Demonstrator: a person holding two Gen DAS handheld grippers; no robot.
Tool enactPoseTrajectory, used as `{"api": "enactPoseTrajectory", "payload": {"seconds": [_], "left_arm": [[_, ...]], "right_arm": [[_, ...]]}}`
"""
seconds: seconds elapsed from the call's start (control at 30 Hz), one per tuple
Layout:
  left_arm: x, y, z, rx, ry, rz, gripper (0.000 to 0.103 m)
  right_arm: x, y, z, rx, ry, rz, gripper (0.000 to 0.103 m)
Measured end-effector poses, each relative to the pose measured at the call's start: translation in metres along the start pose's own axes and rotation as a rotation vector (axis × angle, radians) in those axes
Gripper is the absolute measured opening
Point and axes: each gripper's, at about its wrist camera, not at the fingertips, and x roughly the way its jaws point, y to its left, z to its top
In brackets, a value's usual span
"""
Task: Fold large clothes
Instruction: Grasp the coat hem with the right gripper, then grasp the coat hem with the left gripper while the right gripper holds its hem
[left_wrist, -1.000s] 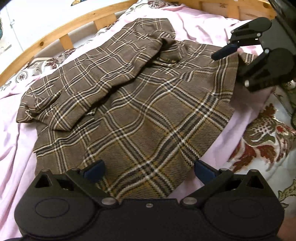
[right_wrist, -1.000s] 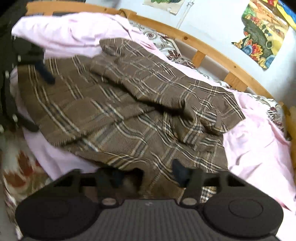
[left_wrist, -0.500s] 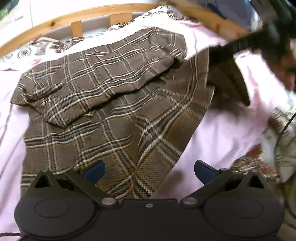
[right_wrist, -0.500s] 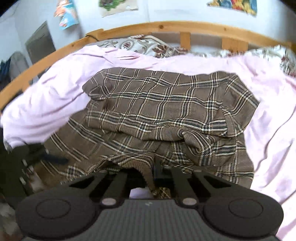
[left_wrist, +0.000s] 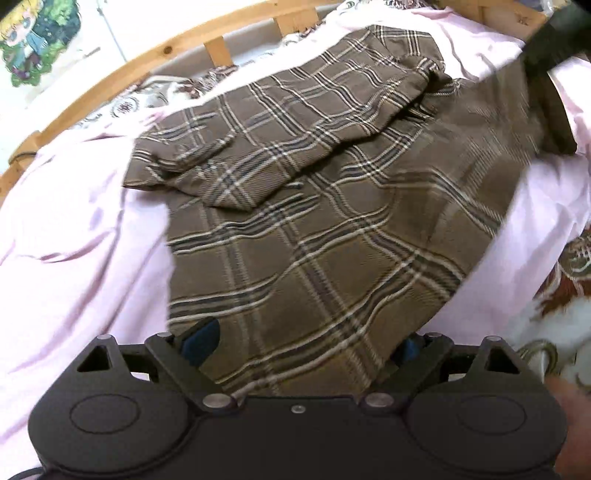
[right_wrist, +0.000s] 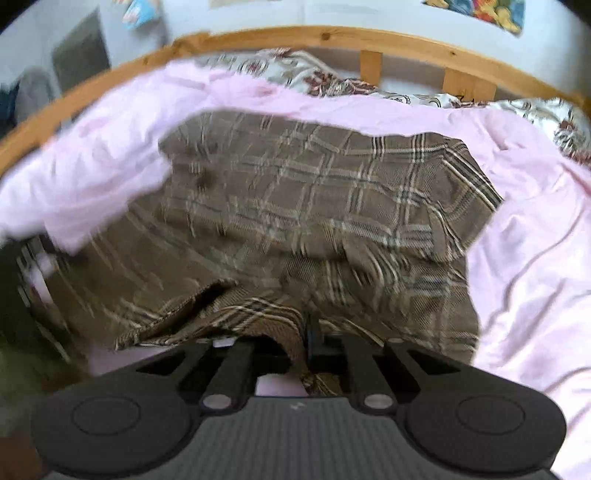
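The right gripper pinches an edge of the plaid coat, its fingers pressed together on a raised flap, probably to carry that side over the body. The left gripper is spread wide, the coat's near hem lying between its fingers, likely ready to take the corner. The coat lies across the pink sheet, one sleeve folded over its top, short of the wooden bed rail behind it.

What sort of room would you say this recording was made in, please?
Most likely a bedroom: the brown plaid garment lies on a pink sheet spread over a bed with a curved wooden rail, and cartoon posters hang on the wall behind.
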Motion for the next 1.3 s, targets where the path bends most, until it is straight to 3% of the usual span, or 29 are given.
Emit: {"api": "enactPoseTrajectory", "payload": {"seconds": [0.13,0.2,0.27,0.4,0.47,0.53,0.6,0.63,0.7,0.73,0.93,1.13,1.3], "left_arm": [[-0.008,-0.001,0.001,0.053,-0.020,0.053,0.079],[-0.007,-0.001,0.002,0.077,-0.022,0.084,0.069],[-0.006,0.001,0.002,0.088,-0.004,0.085,0.069],[-0.004,0.000,-0.008,0.141,0.042,0.104,0.070],[-0.002,0.003,-0.013,0.155,0.059,0.110,0.068],[0.000,0.007,-0.012,0.134,0.079,0.098,0.049],[0.002,0.011,-0.008,0.109,0.091,0.076,0.008],[0.002,0.012,-0.005,0.099,0.086,0.075,0.005],[-0.003,0.012,-0.001,0.079,0.055,0.066,0.002],[-0.008,0.013,0.001,0.072,0.030,0.066,0.002],[-0.047,0.019,0.009,0.030,-0.105,0.084,0.001],[-0.078,0.037,0.006,-0.112,-0.105,-0.010,0.001],[-0.087,0.046,-0.003,-0.174,-0.093,-0.033,0.001]], "right_arm": [[0.003,0.013,-0.034,-0.062,0.005,-0.062,0.014],[0.007,0.017,-0.046,-0.054,0.011,-0.084,0.020],[0.009,0.017,-0.057,-0.066,0.024,-0.100,0.023],[0.013,0.020,-0.083,-0.192,0.080,-0.161,0.049],[0.012,0.021,-0.091,-0.266,0.086,-0.210,0.055],[0.010,0.021,-0.093,-0.289,0.077,-0.240,0.051],[0.009,0.018,-0.089,-0.262,0.060,-0.244,0.018],[0.008,0.016,-0.086,-0.245,0.046,-0.240,0.015],[0.004,0.014,-0.082,-0.215,0.020,-0.236,0.007],[0.001,0.015,-0.079,-0.198,0.077,-0.256,0.006],[-0.042,0.027,-0.067,-0.203,-0.112,-0.297,0.005],[-0.083,0.029,-0.067,-0.211,-0.173,-0.262,0.001],[-0.099,0.026,-0.075,-0.195,-0.189,-0.264,0.001]]}}
